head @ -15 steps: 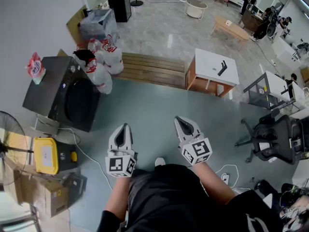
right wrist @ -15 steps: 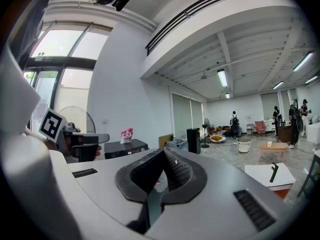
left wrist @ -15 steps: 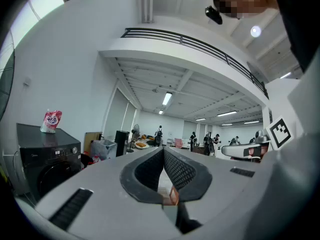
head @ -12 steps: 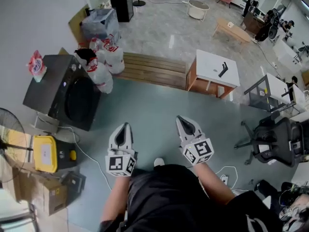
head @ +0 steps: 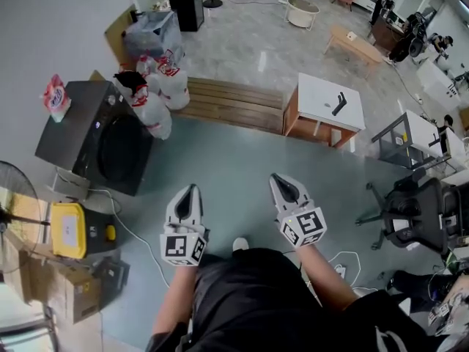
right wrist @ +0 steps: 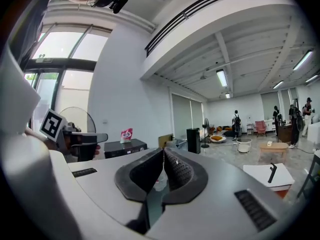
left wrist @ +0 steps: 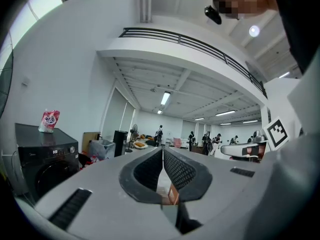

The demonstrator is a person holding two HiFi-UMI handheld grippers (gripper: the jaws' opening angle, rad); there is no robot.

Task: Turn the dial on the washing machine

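The black washing machine [head: 94, 139] stands against the wall at the left of the head view, its round door facing right. Its small silver dial [head: 111, 102] sits on the control strip near the top far corner. The left gripper view also shows the washing machine [left wrist: 44, 159] at lower left with the dial [left wrist: 72, 149], some way off. My left gripper [head: 190, 191] and right gripper [head: 280, 180] hang side by side in front of my body, well to the right of the machine. Both are shut with nothing between the jaws, as seen at the left gripper [left wrist: 163, 150] and right gripper [right wrist: 163, 151].
A pink packet [head: 53, 97] lies on the washer's top. White bags [head: 158, 94] are piled at its far side. A yellow-lidded box [head: 69, 233], a fan [head: 10, 211] and cardboard boxes [head: 62, 292] stand near left. A wooden platform [head: 231, 104], white table [head: 330, 101] and office chair [head: 418, 215] lie ahead and right.
The right gripper has drifted slightly to the right and down. The left gripper and the washing machine stay where they were; both grippers remain shut.
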